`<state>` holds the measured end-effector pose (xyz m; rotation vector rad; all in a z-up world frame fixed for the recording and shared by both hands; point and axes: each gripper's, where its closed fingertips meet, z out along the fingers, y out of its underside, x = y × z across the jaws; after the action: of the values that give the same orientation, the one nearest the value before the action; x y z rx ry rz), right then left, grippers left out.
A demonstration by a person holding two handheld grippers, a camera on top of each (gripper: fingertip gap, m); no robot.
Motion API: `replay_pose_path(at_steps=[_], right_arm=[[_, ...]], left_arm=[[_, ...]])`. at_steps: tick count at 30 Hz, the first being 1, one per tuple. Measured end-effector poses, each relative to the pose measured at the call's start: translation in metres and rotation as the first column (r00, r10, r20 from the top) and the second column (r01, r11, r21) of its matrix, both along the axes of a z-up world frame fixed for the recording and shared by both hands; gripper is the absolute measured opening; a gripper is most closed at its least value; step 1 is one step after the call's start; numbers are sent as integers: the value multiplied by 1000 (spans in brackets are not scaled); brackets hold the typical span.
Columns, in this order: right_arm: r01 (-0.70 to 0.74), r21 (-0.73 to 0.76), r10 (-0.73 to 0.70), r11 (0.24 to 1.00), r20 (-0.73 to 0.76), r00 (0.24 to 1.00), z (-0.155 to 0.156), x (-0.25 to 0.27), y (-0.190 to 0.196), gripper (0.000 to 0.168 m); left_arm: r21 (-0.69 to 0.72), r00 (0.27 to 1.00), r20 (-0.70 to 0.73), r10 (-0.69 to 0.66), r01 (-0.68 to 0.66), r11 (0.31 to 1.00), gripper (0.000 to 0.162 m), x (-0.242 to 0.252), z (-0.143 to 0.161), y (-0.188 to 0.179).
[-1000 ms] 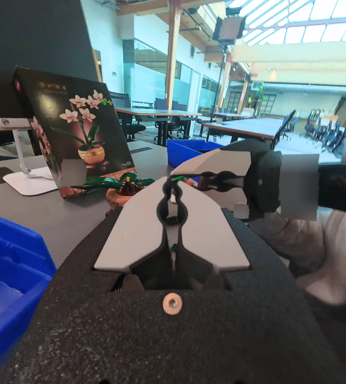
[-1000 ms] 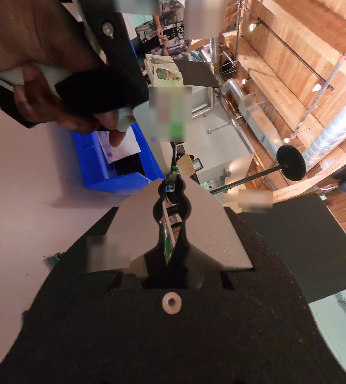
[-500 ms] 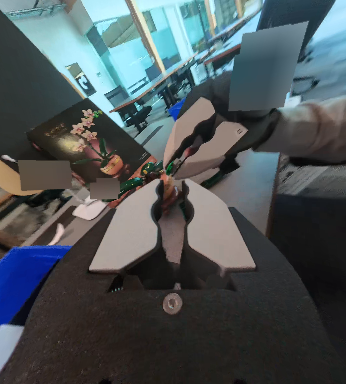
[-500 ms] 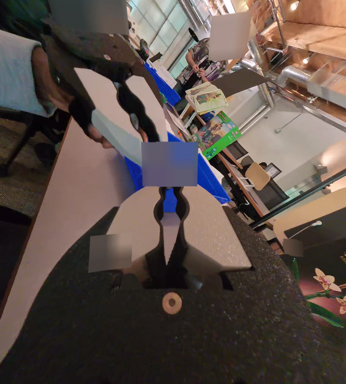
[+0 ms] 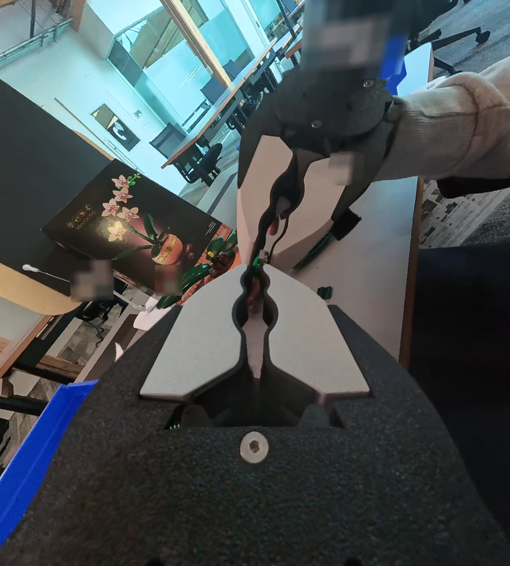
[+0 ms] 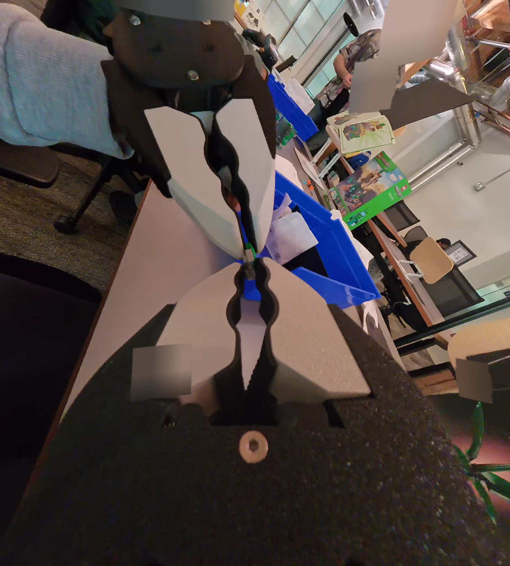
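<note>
Small green-and-grey brick piece (image 6: 250, 256), pinched at both ends, held above the grey surface (image 5: 367, 275); its long axis seems to run claw to claw. Left claw (image 5: 255, 271) nearly closed on one end. Right claw (image 6: 249, 269) nearly closed on the other, tips almost touching. Brick orchid model (image 5: 213, 263) and orchid box (image 5: 131, 220) just behind; blue bin (image 6: 333, 245) beyond.

Small green piece (image 5: 257, 264) — mostly hidden between gripper tips
</note>
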<state>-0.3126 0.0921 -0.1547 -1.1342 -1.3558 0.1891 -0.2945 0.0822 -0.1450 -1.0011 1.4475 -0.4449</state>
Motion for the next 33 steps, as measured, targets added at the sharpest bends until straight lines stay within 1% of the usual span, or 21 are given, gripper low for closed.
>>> replay_pose_path(at_steps=[2, 4, 9, 12, 14, 17, 21, 24, 26, 28, 29, 30, 31, 32, 33], right_arm=[[36, 11, -36, 999, -4, 999, 0, 0, 5, 8], [77, 41, -78, 996, 14, 997, 0, 1, 8, 10], [204, 157, -230, 966, 170, 958, -6, 7, 17, 5], [256, 183, -289, 949, 187, 939, -4, 9, 21, 5], [293, 249, -343, 923, 191, 920, 0, 11, 23, 5], [294, 433, -411, 852, 203, 889, 7, 13, 25, 4], [279, 534, -450, 798, 222, 865, 6, 14, 27, 4], [278, 543, -461, 792, 235, 856, 2, 14, 30, 3], [285, 548, -475, 786, 242, 846, 0, 14, 34, 4], [279, 581, -506, 765, 274, 818, -6, 16, 36, 4], [239, 586, -498, 774, 329, 803, -14, 15, 36, 4], [155, 554, -411, 818, 374, 831, -29, -2, 28, 4], [106, 553, -371, 826, 393, 841, -43, -19, 22, 4], [107, 603, -425, 790, 415, 805, -49, -22, 26, 4], [143, 606, -473, 782, 429, 770, -49, -14, 36, 4]], left_arm=[[-15, 1000, 2, 20, -20, 1000, 3, -1, 0, 4], [2, 999, -3, 43, -43, 999, 2, -2, 0, 7], [171, 988, -67, 140, -126, 977, 2, 2, -2, 12], [252, 980, -64, 189, -168, 953, 2, 4, 1, 14], [250, 977, -18, 214, -203, 947, 2, 5, 6, 15], [188, 970, 42, 239, -243, 952, 2, 6, 11, 18], [73, 965, 86, 249, -256, 964, 2, 6, 10, 23], [-23, 961, 112, 252, -251, 968, 2, 6, 6, 26], [-129, 958, 137, 251, -234, 964, 2, 6, 3, 29], [-236, 954, 155, 255, -215, 948, 2, 6, -2, 33], [-289, 948, 188, 257, -197, 937, 1, 6, -2, 35], [-348, 937, 250, 245, -149, 925, 1, 7, 6, 33], [-392, 935, 275, 225, -105, 914, 1, 9, 12, 28], [-368, 941, 235, 246, -148, 918, 2, 7, 11, 30], [-297, 934, 204, 293, -227, 928, 2, 0, 9, 37]])
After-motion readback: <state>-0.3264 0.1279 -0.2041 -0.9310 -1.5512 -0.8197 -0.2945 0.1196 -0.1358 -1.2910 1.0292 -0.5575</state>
